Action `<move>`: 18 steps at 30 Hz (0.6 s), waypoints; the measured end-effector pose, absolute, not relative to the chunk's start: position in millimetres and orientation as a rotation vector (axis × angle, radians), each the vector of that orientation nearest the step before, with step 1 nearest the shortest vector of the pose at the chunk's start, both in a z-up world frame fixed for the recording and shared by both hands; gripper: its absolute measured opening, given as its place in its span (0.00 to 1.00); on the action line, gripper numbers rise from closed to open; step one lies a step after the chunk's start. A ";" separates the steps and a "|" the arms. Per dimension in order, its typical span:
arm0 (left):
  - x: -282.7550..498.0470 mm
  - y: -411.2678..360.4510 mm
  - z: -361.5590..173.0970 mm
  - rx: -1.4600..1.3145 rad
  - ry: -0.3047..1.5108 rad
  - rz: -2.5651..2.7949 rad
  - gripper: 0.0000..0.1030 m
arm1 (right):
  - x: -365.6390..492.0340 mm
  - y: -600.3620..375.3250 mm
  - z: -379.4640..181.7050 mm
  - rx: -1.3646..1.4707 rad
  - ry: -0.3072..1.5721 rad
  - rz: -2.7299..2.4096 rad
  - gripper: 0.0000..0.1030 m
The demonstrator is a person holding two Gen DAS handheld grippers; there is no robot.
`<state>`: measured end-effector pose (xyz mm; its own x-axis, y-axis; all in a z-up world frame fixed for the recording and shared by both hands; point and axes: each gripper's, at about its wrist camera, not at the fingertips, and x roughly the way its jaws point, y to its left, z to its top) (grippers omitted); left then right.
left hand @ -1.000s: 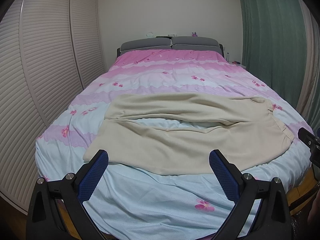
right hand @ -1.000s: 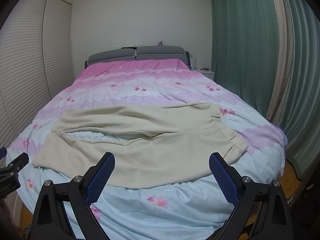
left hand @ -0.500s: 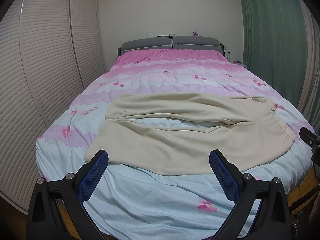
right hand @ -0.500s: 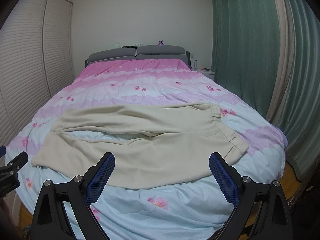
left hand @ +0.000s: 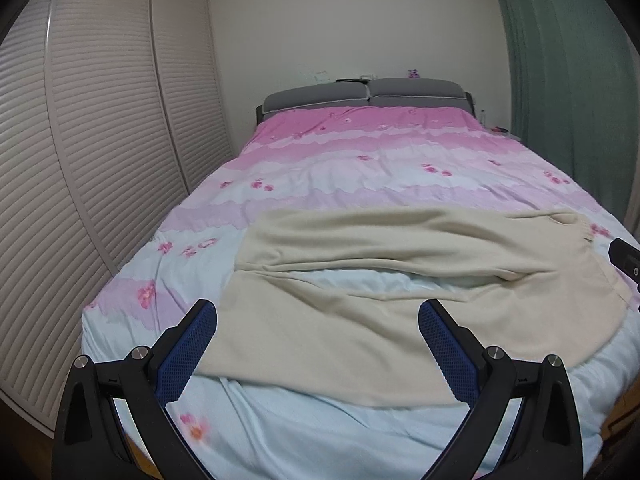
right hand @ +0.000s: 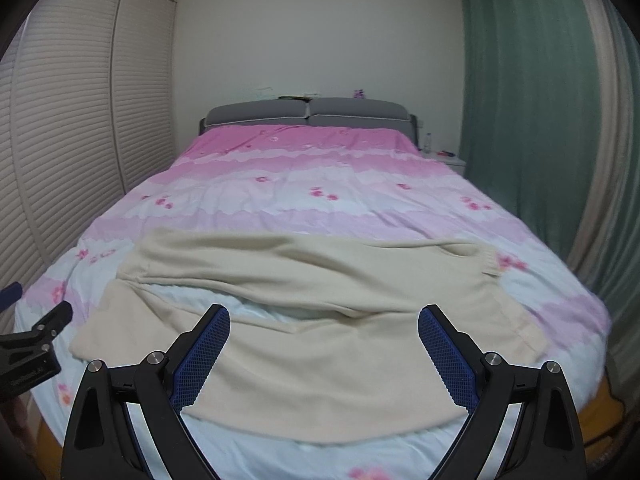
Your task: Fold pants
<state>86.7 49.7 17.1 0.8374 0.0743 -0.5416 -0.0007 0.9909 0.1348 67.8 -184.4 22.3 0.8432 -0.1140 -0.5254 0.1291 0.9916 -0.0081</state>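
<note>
Cream pants lie flat across the near part of the bed, waistband to the right, leg ends to the left, the two legs splayed with quilt showing between them. My left gripper hovers open over the near leg toward its left end, nothing between its blue pads. My right gripper hangs open above the near leg closer to the crotch, also holding nothing. Each gripper shows at the edge of the other's view: the right one, the left one.
The bed carries a pink, lilac and pale blue flowered quilt with a grey headboard behind. Louvred wardrobe doors stand close on the left. Green curtains and a small nightstand are on the right.
Both grippers have moved forward and lower toward the pants, which now fill more of each view. Both stay open and the pants have not moved.
</note>
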 end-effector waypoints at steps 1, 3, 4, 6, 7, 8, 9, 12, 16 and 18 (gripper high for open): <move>98.2 57.3 13.9 0.128 0.587 0.050 1.00 | 79.5 -177.0 19.3 0.028 0.558 -0.116 0.94; 117.9 73.4 7.9 0.121 0.593 0.070 1.00 | 101.0 -162.4 11.9 0.020 0.565 -0.093 0.94; 125.6 79.7 4.9 0.120 0.597 0.081 1.00 | 113.1 -153.1 7.3 0.007 0.570 -0.082 0.94; 144.8 96.5 -3.0 0.111 0.607 0.101 1.00 | 136.9 -135.0 -2.4 -0.013 0.580 -0.060 0.94; 156.0 106.0 -7.4 0.107 0.613 0.116 1.00 | 149.3 -126.2 -7.2 -0.017 0.591 -0.048 0.94; 169.2 116.5 -12.0 0.102 0.620 0.130 1.00 | 164.6 -117.3 -12.5 -0.016 0.606 -0.032 0.94; 184.0 126.7 -16.2 0.094 0.631 0.140 1.00 | 177.4 -109.8 -16.4 -0.014 0.617 -0.021 0.94; 225.9 148.1 -24.8 0.090 0.643 0.150 1.00 | 221.3 -89.1 -26.5 -0.010 0.635 0.005 0.94; 298.2 177.5 -38.0 0.092 0.677 0.146 1.00 | 285.8 -63.1 -34.2 -0.040 0.635 0.040 0.94; 338.3 193.3 -44.7 0.082 0.711 0.136 0.99 | 318.4 -53.8 -35.9 -0.060 0.644 0.047 0.94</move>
<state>338.3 193.3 -44.7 0.7494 0.1521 -0.6445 -0.0961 0.9879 0.1214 318.4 -53.8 -35.9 0.7985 0.0256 -0.6014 -0.0628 0.9972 -0.0410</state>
